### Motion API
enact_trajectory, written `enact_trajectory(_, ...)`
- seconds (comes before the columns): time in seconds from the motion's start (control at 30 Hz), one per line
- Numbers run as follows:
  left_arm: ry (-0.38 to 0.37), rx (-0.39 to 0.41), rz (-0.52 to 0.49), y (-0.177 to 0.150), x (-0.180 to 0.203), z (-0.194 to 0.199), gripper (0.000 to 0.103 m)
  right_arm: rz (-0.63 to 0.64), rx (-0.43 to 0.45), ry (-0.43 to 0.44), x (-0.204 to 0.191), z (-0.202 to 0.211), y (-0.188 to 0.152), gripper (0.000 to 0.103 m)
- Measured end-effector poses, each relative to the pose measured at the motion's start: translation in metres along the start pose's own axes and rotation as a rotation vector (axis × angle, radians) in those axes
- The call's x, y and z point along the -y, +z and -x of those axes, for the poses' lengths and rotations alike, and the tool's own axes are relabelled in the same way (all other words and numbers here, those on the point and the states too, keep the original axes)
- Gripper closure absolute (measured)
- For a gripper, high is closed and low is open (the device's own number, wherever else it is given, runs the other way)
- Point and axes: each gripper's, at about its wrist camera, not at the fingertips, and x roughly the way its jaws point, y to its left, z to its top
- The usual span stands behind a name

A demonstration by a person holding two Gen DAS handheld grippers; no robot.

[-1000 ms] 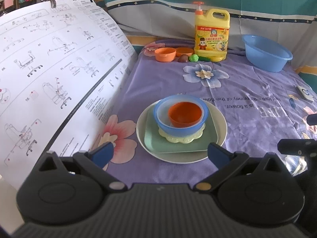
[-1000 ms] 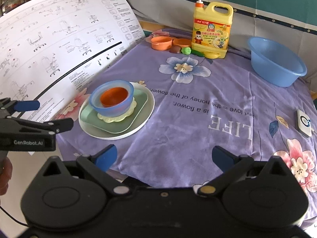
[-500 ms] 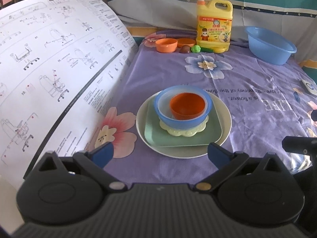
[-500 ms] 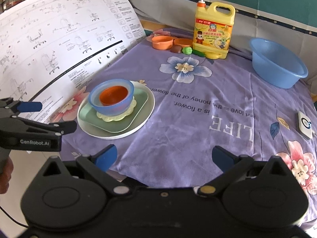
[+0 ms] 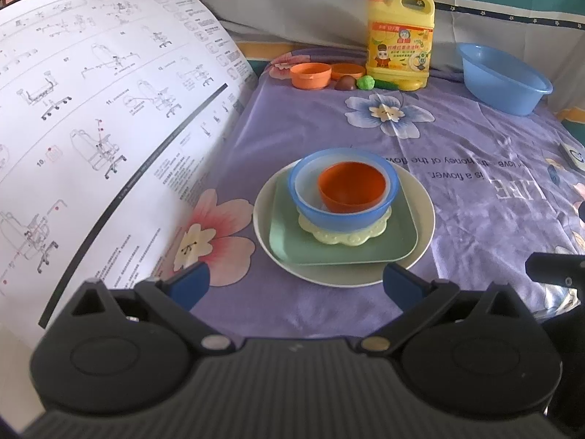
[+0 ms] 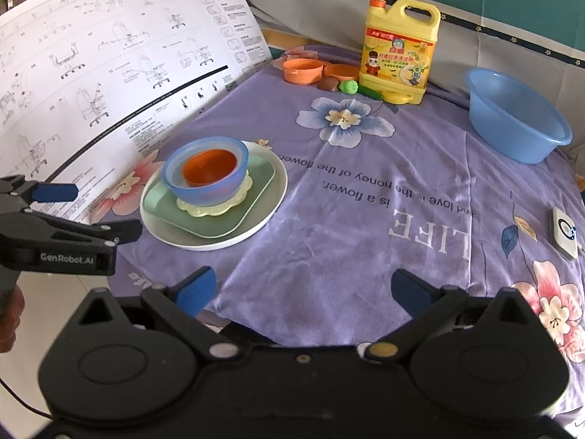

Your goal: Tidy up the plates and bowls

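A stack stands on the purple cloth: a round white plate, a green square plate, a yellow scalloped saucer, a blue bowl and an orange bowl nested inside. My left gripper is open and empty, just in front of the stack; it also shows in the right wrist view. My right gripper is open and empty, right of the stack near the table's front edge.
A large sheet of assembly instructions stands along the left. At the back are a yellow detergent jug, two orange cups, small toy foods and a blue basin. A white device lies right.
Both grippers have drawn slightly nearer the table. The stack has not moved and both grippers stay open.
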Motion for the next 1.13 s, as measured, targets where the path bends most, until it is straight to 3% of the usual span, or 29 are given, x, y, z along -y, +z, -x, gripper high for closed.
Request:
enact_trajectory(0.43, -0.018, -0.006, -0.001, -0.0021, -0.0015, -0.0051, 0.0, 0.013, -0.017, 0.002, 0.0003, -0.006, 0.0, 0.0)
enact_trajectory(1.13, 0.013, 0.006, -0.043, -0.0048, 0.0031, -0.0011, 0.0, 0.032, -0.007, -0.008, -0.0002, -0.0038, -0.0015, 0.0)
